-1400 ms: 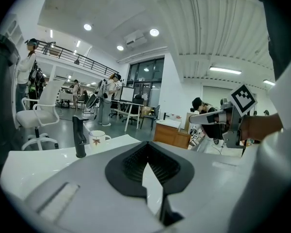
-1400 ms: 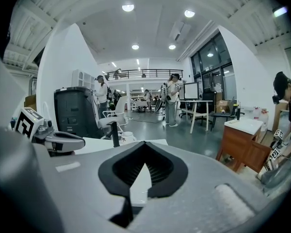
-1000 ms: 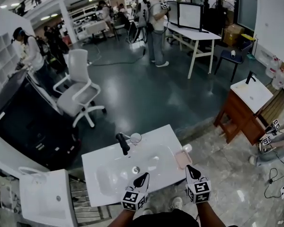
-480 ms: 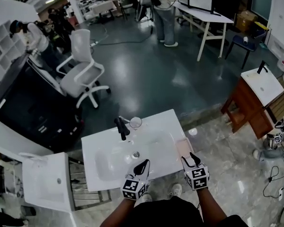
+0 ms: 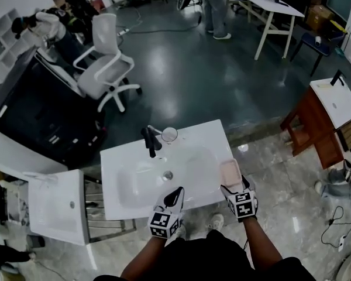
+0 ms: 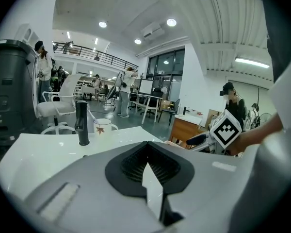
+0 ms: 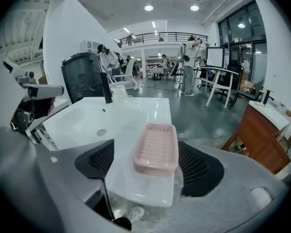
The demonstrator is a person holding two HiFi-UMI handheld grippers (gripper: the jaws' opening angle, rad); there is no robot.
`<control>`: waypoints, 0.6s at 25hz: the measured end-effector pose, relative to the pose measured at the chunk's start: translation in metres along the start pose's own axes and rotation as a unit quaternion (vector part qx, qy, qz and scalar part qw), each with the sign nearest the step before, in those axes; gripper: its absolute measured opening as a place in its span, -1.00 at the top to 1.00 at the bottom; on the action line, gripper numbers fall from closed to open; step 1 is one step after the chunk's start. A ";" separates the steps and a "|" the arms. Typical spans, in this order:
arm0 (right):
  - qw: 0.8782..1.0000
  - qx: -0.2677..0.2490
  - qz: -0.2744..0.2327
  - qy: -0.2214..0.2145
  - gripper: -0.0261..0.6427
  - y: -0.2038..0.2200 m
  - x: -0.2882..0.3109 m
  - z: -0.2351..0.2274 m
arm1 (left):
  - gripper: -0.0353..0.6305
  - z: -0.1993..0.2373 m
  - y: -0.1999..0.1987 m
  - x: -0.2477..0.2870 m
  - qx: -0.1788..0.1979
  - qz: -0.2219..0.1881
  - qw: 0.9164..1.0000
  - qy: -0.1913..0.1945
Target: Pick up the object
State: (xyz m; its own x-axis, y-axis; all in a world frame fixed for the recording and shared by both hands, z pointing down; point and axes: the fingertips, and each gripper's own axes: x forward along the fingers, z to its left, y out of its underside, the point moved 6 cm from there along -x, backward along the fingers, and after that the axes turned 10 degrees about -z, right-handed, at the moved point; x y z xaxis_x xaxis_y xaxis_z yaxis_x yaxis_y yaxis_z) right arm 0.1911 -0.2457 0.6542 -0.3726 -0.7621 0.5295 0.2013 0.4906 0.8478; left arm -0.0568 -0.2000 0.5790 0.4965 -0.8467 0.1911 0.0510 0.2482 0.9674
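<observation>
A pink soap dish (image 5: 230,171) (image 7: 156,148) lies on the right rim of a white washbasin top (image 5: 128,174) (image 7: 87,118). My right gripper (image 5: 237,186) (image 7: 148,164) is open. Its jaws have just been opening and now stand on either side of the dish's near end, not pressing on it. My left gripper (image 5: 175,193) (image 6: 146,152) is shut and empty over the basin's front edge. A black tap (image 5: 149,142) (image 6: 82,123) and a white cup (image 5: 169,136) (image 6: 103,126) stand at the basin's far rim.
A second white basin (image 5: 52,206) stands to the left, a black cabinet (image 5: 41,116) and a white office chair (image 5: 108,63) beyond it. A wooden vanity (image 5: 322,122) is at the right. People stand far back.
My right gripper has come down to the soap dish and its jaws have gone from shut to wide open around it. The left gripper has barely shifted.
</observation>
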 end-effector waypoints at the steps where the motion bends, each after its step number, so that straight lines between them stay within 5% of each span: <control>1: 1.000 0.000 0.008 0.000 -0.35 0.004 0.003 -0.002 | 0.84 -0.001 0.000 -0.001 -0.001 0.001 1.000 -0.002; 15: 0.999 -0.004 0.053 -0.007 -0.46 0.032 0.044 -0.020 | 0.84 0.007 0.008 -0.008 -0.009 0.010 0.999 -0.034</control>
State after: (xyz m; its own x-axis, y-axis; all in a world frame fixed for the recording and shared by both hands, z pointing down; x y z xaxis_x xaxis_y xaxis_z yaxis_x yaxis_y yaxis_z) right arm 0.1993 -0.2715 0.7053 -0.3624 -0.6999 0.6155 0.2469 0.5647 0.7875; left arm -0.0658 -0.1947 0.5865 0.4383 -0.8709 0.2223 0.0580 0.2742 0.9599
